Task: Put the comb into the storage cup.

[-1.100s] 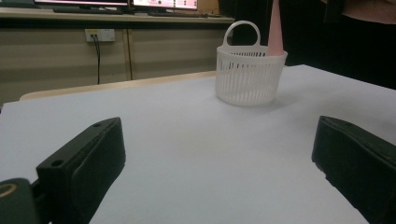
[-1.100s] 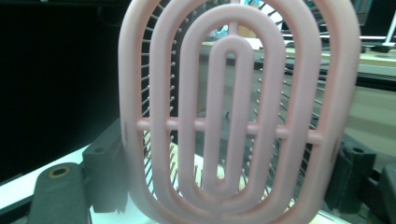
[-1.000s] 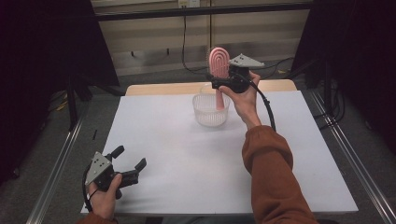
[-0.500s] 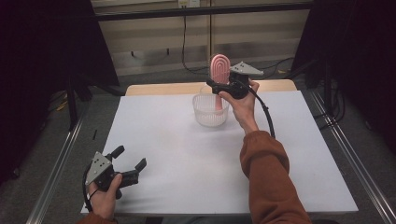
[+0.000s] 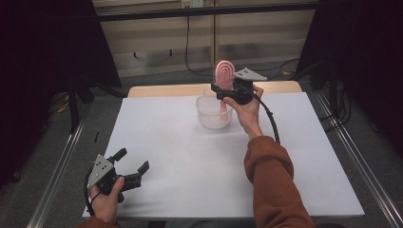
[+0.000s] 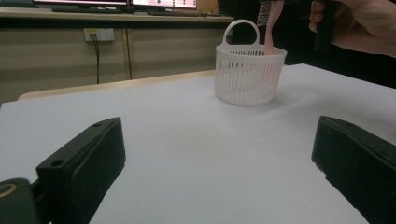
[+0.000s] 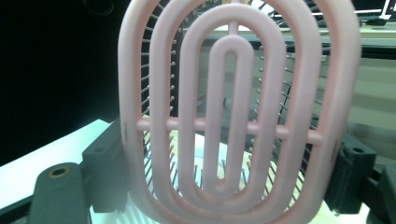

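Holding: the right gripper [image 5: 227, 89] clamps a pink brush [image 5: 223, 76] by the lower part of its head, a jaw on each edge.
Brush: it stands upright, head up; its handle reaches down into the basket [image 5: 214, 114]. In the right gripper view the brush [image 7: 233, 107] shows its slotted oval back, with pin bristles behind the slots.
Basket: white, slatted, round, with a hoop handle; it stands on the far middle of the table [image 5: 190, 156]. In the left gripper view the basket [image 6: 250, 77] sits well ahead of the jaws, the brush [image 6: 272, 23] dipping in at its right rim.
Left gripper [image 5: 130, 166]: it rests low at the near left corner of the table, jaws wide apart with bare table between them.
Right hand [image 5: 247, 111]: it is raised just beside the basket, sleeve rust-brown.
Table: white top, pale wood edge at the far side.
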{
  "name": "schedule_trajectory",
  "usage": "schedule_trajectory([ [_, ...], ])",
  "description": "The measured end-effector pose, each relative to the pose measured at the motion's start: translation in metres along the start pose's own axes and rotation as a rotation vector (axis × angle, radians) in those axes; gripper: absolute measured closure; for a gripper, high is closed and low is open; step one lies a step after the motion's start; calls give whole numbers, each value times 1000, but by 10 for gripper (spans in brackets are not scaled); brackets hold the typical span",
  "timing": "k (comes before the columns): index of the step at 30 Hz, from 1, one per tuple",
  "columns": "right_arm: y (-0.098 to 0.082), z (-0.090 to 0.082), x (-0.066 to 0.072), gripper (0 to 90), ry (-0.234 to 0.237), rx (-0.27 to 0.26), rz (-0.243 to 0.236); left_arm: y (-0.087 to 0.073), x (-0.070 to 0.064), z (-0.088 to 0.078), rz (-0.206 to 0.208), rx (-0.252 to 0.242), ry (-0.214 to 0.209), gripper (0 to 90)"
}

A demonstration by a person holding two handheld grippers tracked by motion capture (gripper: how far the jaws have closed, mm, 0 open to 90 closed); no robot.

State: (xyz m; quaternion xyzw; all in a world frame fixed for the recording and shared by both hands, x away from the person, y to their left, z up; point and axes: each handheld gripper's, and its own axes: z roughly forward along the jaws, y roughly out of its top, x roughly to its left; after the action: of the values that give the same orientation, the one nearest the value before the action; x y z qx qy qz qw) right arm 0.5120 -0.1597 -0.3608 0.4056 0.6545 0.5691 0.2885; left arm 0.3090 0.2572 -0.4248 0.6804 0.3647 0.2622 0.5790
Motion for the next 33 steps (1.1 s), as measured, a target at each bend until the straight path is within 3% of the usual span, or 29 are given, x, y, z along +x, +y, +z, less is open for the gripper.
schedule_trajectory([
  [18,-24,4,-5,188,-9,25,30,0,0,0,-1,0,0,27],
  [33,-27,-1,-6,185,-22,34,37,0,0,0,3,0,-1,27],
])
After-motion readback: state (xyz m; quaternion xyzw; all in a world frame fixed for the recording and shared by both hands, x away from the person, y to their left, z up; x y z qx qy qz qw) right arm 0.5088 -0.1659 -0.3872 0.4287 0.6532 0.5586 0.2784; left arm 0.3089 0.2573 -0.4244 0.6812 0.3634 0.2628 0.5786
